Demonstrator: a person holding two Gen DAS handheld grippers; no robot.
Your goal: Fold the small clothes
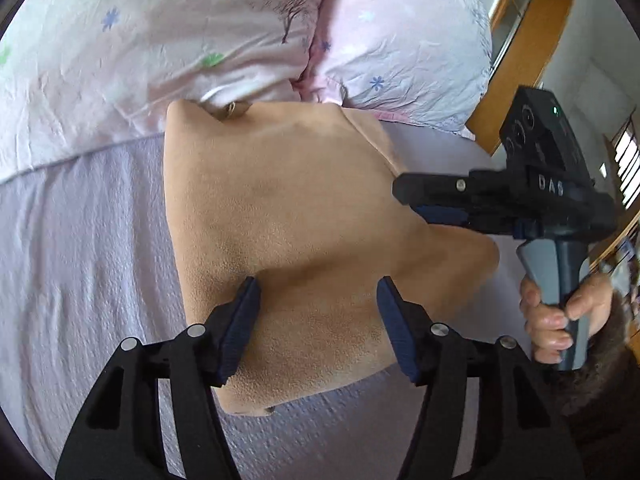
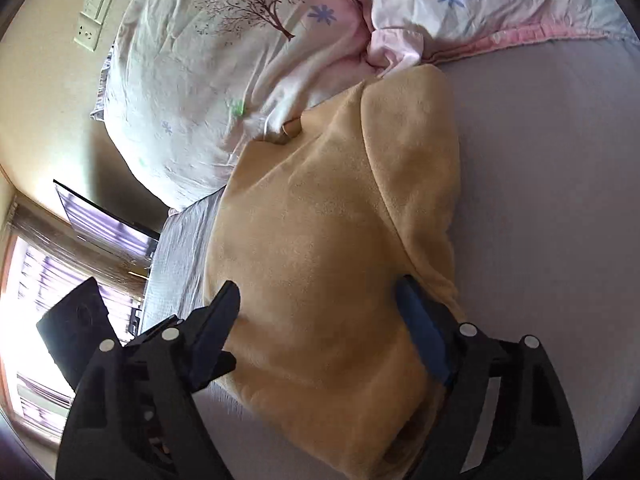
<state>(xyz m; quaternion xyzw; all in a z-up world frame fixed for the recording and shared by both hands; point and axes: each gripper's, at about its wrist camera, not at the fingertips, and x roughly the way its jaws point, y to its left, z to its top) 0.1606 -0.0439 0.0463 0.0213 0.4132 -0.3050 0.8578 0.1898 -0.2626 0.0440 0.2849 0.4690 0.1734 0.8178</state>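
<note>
The bed [image 1: 80,240] filled both views, its pale lilac sheet running out to either side of each hand-held gripper, with the flowered duvet [image 1: 160,40] bunched up beyond the fingertips. On the sheet, right under and ahead of both tools, lay the tan top [image 1: 288,200]: soft, fleecy, flattened, one side already turned over along a long crease, its far edge tucked against the duvet.

The left hand-held gripper [image 1: 318,292] hovered over the near hem, fingers spread wide, nothing between them. The right hand-held gripper [image 2: 320,296] was spread just as wide over the cloth, gripping nothing that I could see.

To my eye, the next fold called for both to pinch matching points on the near edge, lift together and lay it evenly, as fleece that thick would likely bunch.
</note>
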